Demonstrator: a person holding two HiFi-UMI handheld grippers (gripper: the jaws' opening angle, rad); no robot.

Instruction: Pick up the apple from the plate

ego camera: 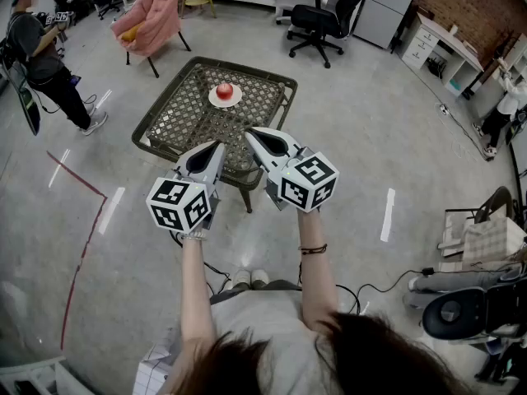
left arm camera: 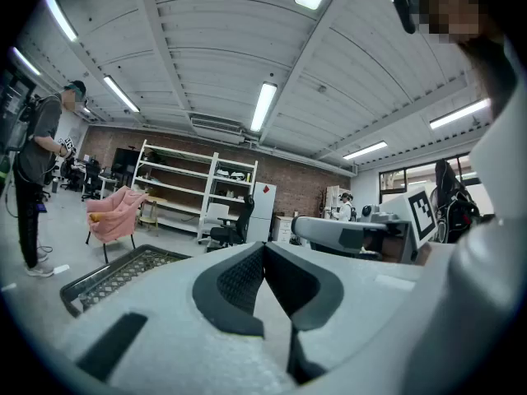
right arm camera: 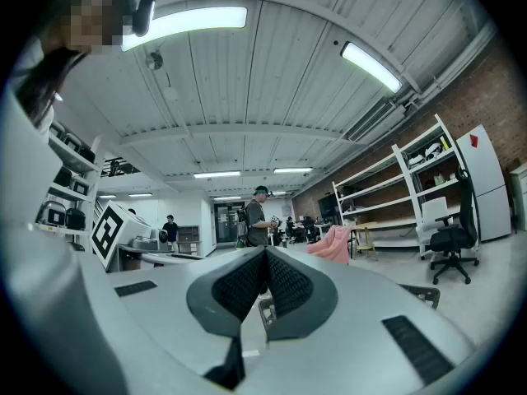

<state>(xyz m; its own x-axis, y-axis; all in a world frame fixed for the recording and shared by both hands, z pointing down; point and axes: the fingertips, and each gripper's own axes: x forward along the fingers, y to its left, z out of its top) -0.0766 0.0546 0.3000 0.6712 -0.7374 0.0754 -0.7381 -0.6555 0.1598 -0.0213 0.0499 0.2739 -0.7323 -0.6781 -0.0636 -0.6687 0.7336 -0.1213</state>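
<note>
A red apple (ego camera: 224, 90) rests on a small white plate (ego camera: 225, 100) near the far side of a low woven table (ego camera: 185, 113). Both grippers are held level, side by side over the table's near edge, short of the plate. The left gripper (ego camera: 219, 144) is shut with nothing between its pads, its jaws meeting in the left gripper view (left arm camera: 264, 245). The right gripper (ego camera: 249, 132) is also shut and empty, as the right gripper view (right arm camera: 265, 252) shows. Neither gripper view shows the apple; only a table corner (left arm camera: 115, 274) appears.
A pink-draped chair (ego camera: 152, 15) stands beyond the table and a black office chair (ego camera: 325, 19) at the back. A person (ego camera: 41, 64) stands at the far left. Cables (ego camera: 387, 286) and a red tape line (ego camera: 82, 245) lie on the floor.
</note>
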